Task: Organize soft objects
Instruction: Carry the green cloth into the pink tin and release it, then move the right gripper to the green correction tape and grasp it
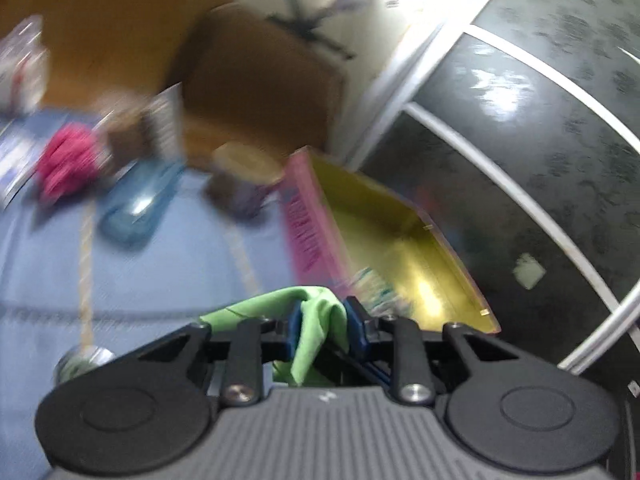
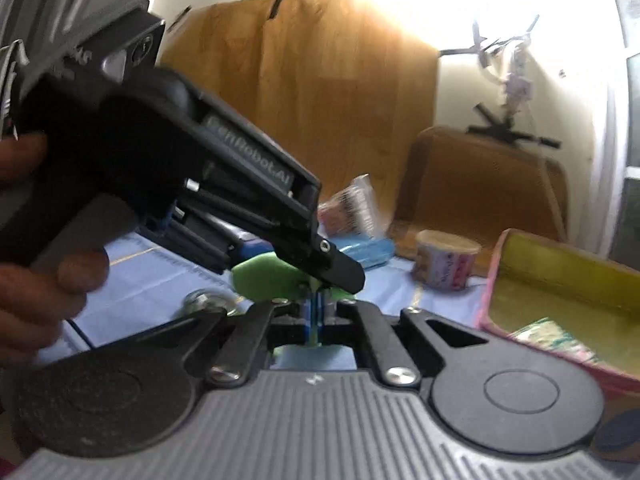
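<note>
A green cloth (image 1: pixel 316 316) is pinched between both grippers above the blue table cover (image 1: pixel 160 280). My left gripper (image 1: pixel 324 328) is shut on it, the cloth bunched between its blue pads. My right gripper (image 2: pixel 316 320) is shut on the same green cloth (image 2: pixel 268 276), with the left gripper's body (image 2: pixel 224 184) crossing just in front. A pink box with a yellow inside (image 1: pixel 384 240) lies open just right of the cloth; it also shows in the right wrist view (image 2: pixel 560 292), with a patterned item (image 2: pixel 552 336) in it. A pink fluffy thing (image 1: pixel 68 160) lies at far left.
On the table lie a blue pouch (image 1: pixel 140 200), a small tub (image 2: pixel 444 260), a clear wrapped packet (image 2: pixel 352 208) and a round metal lid (image 1: pixel 84 360). A wooden chair (image 2: pixel 480 184) stands behind. A dark patterned panel (image 1: pixel 540 140) is at right.
</note>
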Demonstrator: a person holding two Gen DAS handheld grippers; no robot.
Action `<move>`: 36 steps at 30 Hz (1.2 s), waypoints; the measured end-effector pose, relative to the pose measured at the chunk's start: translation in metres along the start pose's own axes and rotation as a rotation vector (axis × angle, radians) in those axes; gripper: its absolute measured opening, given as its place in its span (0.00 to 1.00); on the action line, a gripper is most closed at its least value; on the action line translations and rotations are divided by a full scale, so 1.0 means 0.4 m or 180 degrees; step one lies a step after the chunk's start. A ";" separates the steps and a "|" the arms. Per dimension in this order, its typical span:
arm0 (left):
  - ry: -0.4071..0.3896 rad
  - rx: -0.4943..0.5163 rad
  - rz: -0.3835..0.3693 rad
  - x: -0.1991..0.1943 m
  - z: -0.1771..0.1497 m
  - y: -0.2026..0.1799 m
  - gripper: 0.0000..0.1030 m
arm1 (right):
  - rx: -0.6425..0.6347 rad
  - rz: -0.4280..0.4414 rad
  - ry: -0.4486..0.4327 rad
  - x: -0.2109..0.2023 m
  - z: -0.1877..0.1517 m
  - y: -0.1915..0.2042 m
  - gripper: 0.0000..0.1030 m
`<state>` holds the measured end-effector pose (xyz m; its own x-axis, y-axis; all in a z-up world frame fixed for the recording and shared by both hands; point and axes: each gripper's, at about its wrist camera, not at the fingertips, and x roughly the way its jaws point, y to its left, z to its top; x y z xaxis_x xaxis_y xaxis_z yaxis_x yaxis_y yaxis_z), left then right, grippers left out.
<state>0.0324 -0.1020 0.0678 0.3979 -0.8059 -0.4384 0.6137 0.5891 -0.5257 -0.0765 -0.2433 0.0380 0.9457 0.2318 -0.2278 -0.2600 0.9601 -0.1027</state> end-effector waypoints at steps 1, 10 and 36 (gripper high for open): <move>-0.0022 0.0093 -0.0061 0.008 0.014 -0.027 0.23 | 0.0002 -0.0121 -0.0116 -0.013 0.008 -0.012 0.05; 0.0041 0.0716 -0.0794 0.203 0.072 -0.260 0.23 | 0.0013 -0.1337 -0.0695 -0.116 0.029 -0.172 0.05; -0.0563 -0.0187 0.1009 -0.104 -0.011 0.100 0.66 | 0.0206 -0.0249 -0.0331 -0.076 -0.019 -0.163 0.90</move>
<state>0.0374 -0.0447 0.0617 0.6771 -0.5776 -0.4560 0.4028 0.8095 -0.4272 -0.0898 -0.3144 0.0443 0.9786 0.1676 -0.1197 -0.1748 0.9832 -0.0527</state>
